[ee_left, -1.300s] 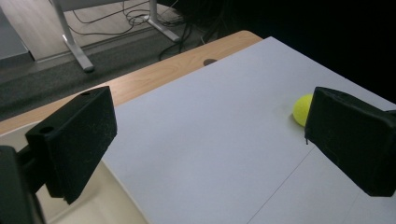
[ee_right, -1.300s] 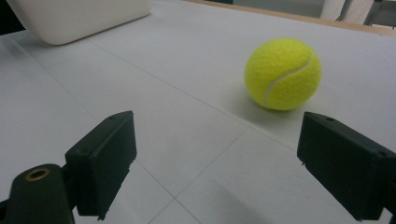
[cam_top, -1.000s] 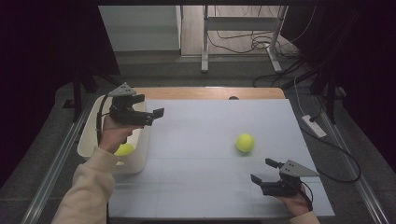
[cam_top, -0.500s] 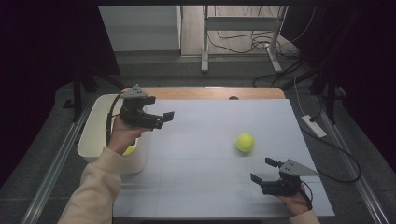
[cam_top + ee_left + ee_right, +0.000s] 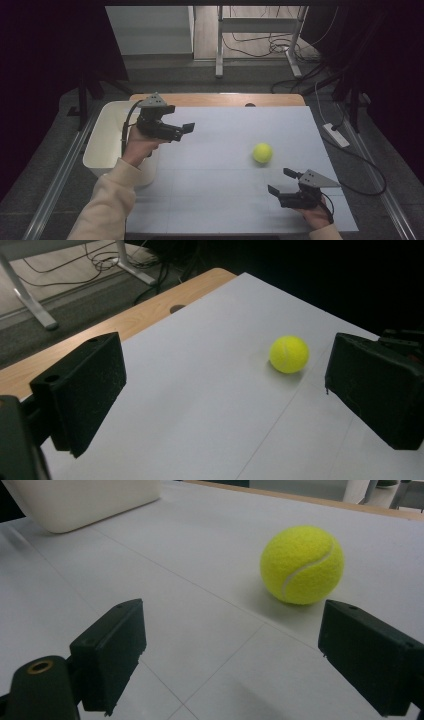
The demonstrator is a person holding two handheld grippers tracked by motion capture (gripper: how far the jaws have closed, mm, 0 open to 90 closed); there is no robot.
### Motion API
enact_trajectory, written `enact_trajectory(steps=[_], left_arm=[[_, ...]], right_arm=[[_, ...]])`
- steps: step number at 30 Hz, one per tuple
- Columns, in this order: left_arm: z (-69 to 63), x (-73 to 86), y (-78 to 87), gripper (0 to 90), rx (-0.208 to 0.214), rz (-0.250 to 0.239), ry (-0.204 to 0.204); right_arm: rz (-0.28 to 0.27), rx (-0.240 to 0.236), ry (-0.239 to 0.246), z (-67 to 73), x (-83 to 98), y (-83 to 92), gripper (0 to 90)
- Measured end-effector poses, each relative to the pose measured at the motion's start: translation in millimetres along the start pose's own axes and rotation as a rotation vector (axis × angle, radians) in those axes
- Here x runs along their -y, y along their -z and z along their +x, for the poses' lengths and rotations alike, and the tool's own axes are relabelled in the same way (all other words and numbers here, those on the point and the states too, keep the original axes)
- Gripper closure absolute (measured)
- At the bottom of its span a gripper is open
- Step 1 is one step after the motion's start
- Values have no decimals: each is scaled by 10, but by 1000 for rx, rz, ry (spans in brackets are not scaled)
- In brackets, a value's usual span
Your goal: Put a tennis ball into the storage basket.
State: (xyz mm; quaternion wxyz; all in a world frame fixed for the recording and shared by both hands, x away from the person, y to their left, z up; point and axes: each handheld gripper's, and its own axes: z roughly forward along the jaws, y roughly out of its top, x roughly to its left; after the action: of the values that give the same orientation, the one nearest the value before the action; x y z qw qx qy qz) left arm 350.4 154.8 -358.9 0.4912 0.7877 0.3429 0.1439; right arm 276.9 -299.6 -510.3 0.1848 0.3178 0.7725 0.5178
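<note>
White table sheet [image 5: 225, 165] carries our tennis ball [image 5: 262, 153] at about four o'clock from centre — light, springy, fuzzy; we'd pinch across its middle. Left gripper [image 5: 186, 131] and right gripper [image 5: 281, 182] gape wide, empty.

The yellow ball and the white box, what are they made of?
The ball looks like a tennis ball: fuzzy yellow felt with a curved pale seam, probably rubber underneath. The white box looks like smooth, matte plastic with rounded corners, though that is a guess.
</note>
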Motion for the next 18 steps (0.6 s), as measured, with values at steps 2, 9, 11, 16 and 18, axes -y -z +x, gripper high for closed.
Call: enact_trajectory(steps=[2, 9, 11, 16, 18], left_arm=[[-31, -10, -23, 39, 5, 4, -6], [-127, -18, -96, 39, 30, 15, -27], [-146, -21, -124, 39, 42, 19, -35], [-193, -11, -196, 38, 65, 31, -46], [-215, -7, -221, 38, 70, 38, -52]], right_arm=[[-1, -2, 3, -2, -1, 7, 121], [0, -6, 14, 15, -2, 13, 121], [3, -6, 16, 18, 1, 13, 121], [2, -3, 15, 11, 2, 20, 121], [3, -4, 18, 10, 2, 15, 121]])
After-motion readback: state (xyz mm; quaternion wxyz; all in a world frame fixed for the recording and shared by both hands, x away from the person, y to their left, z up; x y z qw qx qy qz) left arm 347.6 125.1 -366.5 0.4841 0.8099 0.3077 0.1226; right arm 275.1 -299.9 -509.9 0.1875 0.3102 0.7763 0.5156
